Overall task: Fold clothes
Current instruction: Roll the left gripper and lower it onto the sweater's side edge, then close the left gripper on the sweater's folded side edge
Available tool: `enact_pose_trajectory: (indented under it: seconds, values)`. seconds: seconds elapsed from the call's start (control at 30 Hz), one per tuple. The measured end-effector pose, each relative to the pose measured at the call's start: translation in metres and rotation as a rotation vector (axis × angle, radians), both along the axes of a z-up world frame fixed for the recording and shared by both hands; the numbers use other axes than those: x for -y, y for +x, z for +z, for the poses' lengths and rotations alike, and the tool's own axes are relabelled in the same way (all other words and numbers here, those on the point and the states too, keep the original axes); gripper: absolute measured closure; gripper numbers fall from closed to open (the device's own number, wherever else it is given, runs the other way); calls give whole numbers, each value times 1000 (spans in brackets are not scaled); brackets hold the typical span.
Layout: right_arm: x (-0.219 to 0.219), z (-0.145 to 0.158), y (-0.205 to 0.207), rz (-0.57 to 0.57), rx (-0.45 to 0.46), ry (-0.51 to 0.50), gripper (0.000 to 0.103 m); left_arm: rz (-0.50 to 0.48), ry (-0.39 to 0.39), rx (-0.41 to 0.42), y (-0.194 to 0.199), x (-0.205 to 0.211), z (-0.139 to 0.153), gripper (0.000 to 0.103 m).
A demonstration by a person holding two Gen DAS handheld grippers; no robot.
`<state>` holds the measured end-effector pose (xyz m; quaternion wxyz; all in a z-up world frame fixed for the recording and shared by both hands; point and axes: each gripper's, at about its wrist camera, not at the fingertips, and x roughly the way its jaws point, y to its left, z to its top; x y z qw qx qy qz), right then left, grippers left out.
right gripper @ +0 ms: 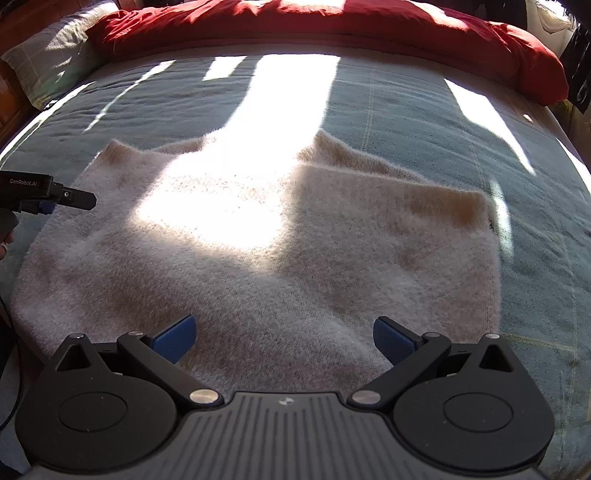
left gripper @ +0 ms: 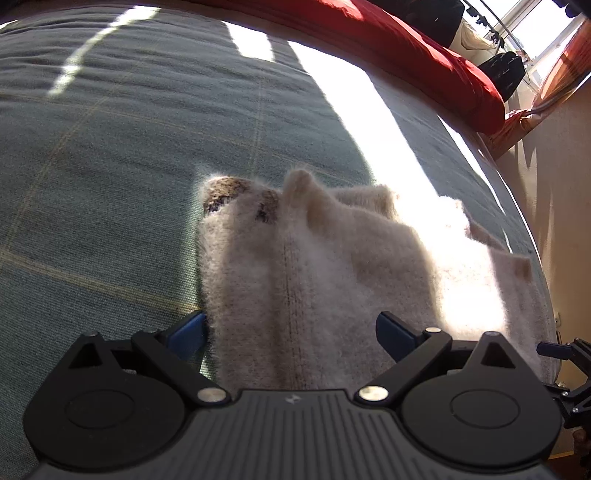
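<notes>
A fuzzy cream sweater (right gripper: 258, 236) lies flat on the grey-green bedspread (right gripper: 424, 122), with a folded layer (right gripper: 399, 221) lying over its right side. In the left wrist view the sweater (left gripper: 314, 266) has raised folds and a dark speckled patch (left gripper: 225, 192) at its far end. My left gripper (left gripper: 291, 332) is open, low over the sweater's near edge, with fabric lying between its blue pads (left gripper: 188, 332). My right gripper (right gripper: 284, 338) is open too, hovering over the sweater's near hem. The left gripper (right gripper: 55, 199) also shows over the sweater's left edge.
A red duvet (right gripper: 332, 26) is bunched along the far side of the bed, and a checked pillow (right gripper: 48, 55) lies at the far left. The bed's edge (left gripper: 532, 236) drops off just right of the sweater. Bright sun patches cross the bedspread.
</notes>
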<state>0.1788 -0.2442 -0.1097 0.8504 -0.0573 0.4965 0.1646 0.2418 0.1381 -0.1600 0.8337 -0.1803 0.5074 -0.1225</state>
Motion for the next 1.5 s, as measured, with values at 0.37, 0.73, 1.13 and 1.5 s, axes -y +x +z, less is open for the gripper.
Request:
enact_pose_trajectory:
  seconds: [0.37, 0.73, 1.13, 1.5]
  values:
    - [-1, -1, 1, 2, -6, -4, 0, -105, -2, -15, -23, 8, 1, 6]
    - [3, -5, 5, -10, -14, 16, 0, 14, -267, -78, 32, -22, -19, 6]
    - [14, -8, 10, -47, -32, 65, 0, -54, -510, -189, -15, -35, -32, 5]
    - [17, -7, 12, -64, -30, 79, 0, -54, -555, -184, 30, -29, -42, 5]
